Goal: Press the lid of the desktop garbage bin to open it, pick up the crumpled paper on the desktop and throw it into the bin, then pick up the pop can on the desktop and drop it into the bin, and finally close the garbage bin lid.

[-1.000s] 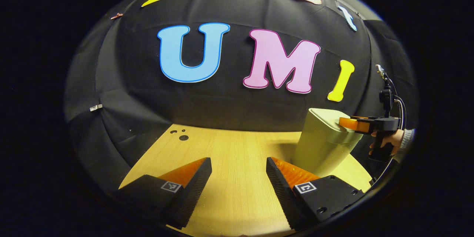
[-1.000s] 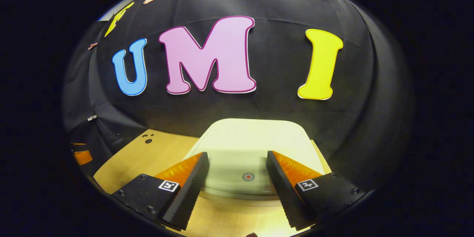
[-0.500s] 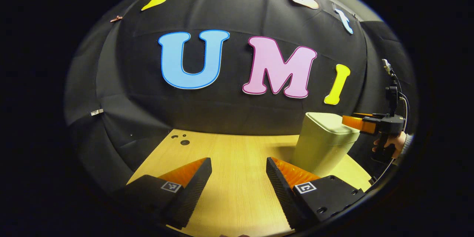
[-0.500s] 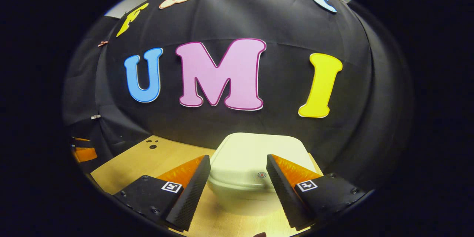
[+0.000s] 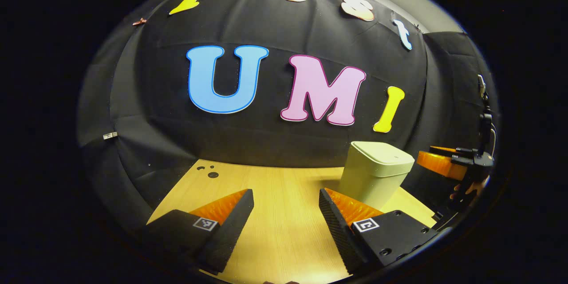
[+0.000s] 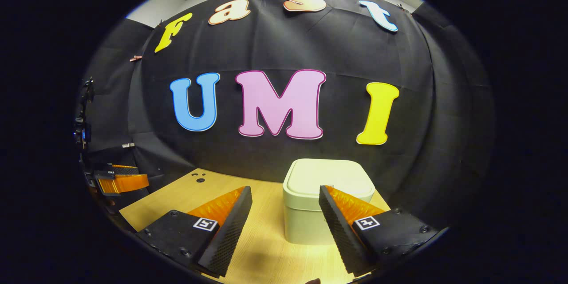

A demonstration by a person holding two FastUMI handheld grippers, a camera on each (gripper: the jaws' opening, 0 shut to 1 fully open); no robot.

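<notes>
The pale green bin (image 5: 375, 177) stands on the wooden table (image 5: 275, 235) with its lid (image 6: 328, 177) down. In the left gripper view it is right of centre, just beyond my left gripper (image 5: 286, 199), which is open over bare table. My right gripper (image 6: 285, 199) is open too, held back from the bin (image 6: 306, 222), whose front right corner lies behind one finger (image 6: 350, 213). Each gripper also appears at the edge of the other's view: the right gripper (image 5: 437, 163) with a hand (image 5: 470, 186) beside the bin, and the left gripper (image 6: 124, 180) at far left.
A few small dark holes (image 5: 208, 172) mark the table's far left corner. The black cloth wall (image 6: 288, 159) hangs close behind the bin and wraps both sides. Bare wood stretches left of the bin (image 6: 213, 186).
My right gripper has pulled back and away from the bin's lid, so the bin now looks smaller and farther. The left gripper has drawn back slightly as well. The lid is down.
</notes>
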